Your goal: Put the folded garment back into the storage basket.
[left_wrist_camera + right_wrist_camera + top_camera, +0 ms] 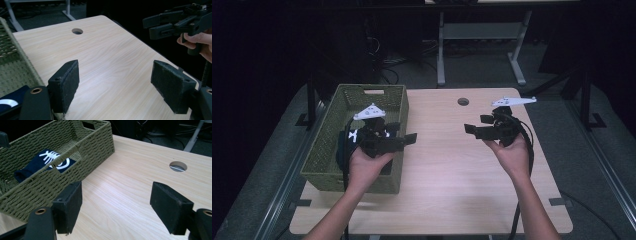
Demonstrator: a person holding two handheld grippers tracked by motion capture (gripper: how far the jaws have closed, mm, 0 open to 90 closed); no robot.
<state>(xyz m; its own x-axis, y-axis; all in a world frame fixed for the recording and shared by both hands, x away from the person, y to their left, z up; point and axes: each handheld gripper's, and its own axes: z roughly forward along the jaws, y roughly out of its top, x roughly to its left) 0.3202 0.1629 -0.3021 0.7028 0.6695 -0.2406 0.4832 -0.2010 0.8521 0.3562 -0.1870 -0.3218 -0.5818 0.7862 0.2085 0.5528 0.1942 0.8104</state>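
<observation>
woven olive basket (82, 147) holds a folded navy cloth (43, 162) with white print. beside the basket, the left gripper (404, 140) gapes empty; farther off, the right gripper (474, 129) too, felt pads (172, 207) apart.

you see an olive-green woven basket (82, 150) on the pale wood-grain table (130, 192). inside it lies a navy blue cloth (37, 165) with a white line print. your left gripper (409, 137) and right gripper (472, 130) are black, each topped by a light grey plate.
</observation>
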